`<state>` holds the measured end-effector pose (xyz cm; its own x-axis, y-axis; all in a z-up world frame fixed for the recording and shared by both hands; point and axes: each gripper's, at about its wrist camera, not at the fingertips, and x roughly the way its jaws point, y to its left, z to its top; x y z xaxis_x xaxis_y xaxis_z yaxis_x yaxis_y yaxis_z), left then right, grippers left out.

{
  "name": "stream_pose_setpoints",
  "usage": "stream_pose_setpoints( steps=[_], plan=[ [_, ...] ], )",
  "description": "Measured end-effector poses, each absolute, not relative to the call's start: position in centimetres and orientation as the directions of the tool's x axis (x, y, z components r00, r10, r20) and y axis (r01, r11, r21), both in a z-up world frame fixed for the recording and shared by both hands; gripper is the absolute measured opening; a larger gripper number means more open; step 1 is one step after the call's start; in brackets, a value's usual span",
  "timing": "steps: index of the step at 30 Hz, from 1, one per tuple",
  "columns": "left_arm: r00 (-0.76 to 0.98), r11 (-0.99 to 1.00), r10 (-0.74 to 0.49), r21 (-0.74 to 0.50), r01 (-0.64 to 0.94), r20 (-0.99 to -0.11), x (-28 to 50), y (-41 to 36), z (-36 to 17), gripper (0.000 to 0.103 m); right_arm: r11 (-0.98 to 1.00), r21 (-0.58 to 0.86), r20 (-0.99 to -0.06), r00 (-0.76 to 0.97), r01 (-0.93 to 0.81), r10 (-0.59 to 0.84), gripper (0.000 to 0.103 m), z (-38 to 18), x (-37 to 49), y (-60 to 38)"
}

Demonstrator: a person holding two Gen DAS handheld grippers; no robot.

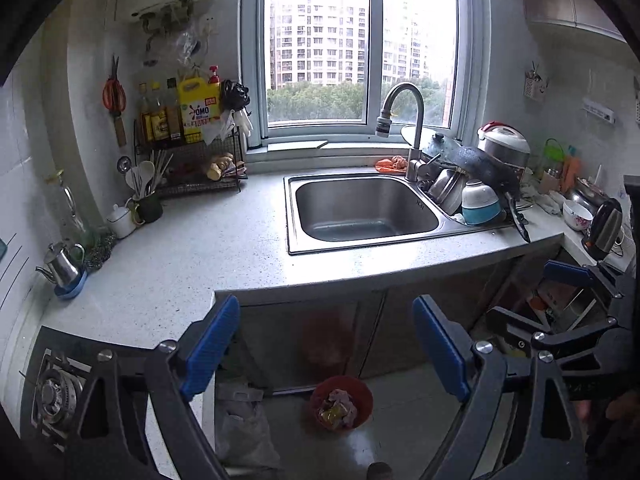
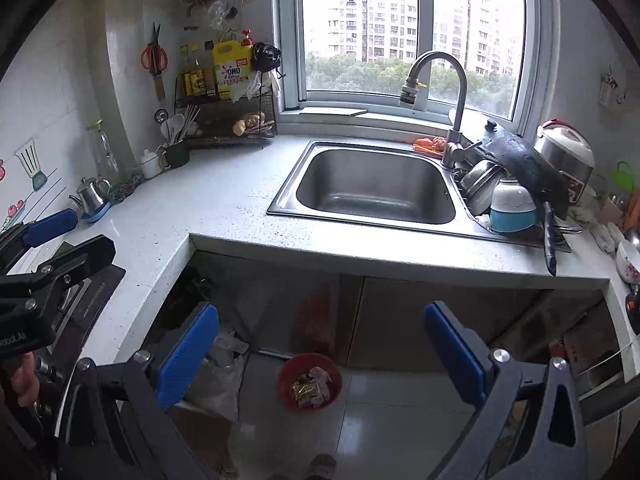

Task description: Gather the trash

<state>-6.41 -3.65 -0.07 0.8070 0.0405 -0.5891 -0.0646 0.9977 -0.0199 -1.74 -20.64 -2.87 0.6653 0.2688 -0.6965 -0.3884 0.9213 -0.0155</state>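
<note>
A red bin (image 1: 342, 381) (image 2: 286, 372) stands on the floor below the counter, in front of the cabinet doors. It holds crumpled wrappers (image 1: 338, 406) (image 2: 310, 388). My left gripper (image 1: 326, 346) hangs high over the floor and is open, with nothing between its blue pads. My right gripper (image 2: 322, 356) is open just as wide and also empty. Each gripper shows in the other's view: the right gripper (image 1: 540, 296) at the right edge, the left gripper (image 2: 68, 240) at the left edge over the stove. Both are well above the bin and apart from it.
The pale counter (image 1: 224, 240) wraps around a steel sink (image 1: 304, 248) with a faucet (image 1: 404, 92). Stacked dishes and a black pan (image 2: 520, 160) sit to its right, an orange rag (image 2: 430, 144) behind it. A gas stove (image 1: 56, 392) is at left. A whitish bag (image 2: 218, 380) lies beside the bin.
</note>
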Motion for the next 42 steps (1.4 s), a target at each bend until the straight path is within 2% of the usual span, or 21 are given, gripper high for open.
stream_pose_setpoints(
  steps=[6, 12, 42],
  plan=[
    [0.811, 0.997, 0.007, -0.060, -0.052, -0.586, -9.1, -3.3, 0.4, 0.087, 0.934, -0.021, -0.664, 0.703, -0.358, 0.254, 0.103, -1.2, -5.3, -20.5],
    [0.806, 0.997, 0.016, -0.050, -0.056, -0.592, -10.9, -2.7, 0.5, 0.087, 0.948, -0.021, -0.636, 0.736, -0.319, 0.233, 0.103, -0.1, -7.4, -20.9],
    [0.788, 0.996, 0.028, -0.050, -0.074, -0.615, -13.5, -3.8, 0.6, 0.087, 0.942, -0.007, -0.650, 0.717, -0.335, 0.250, 0.103, -0.2, -9.3, -20.5]
  ],
)
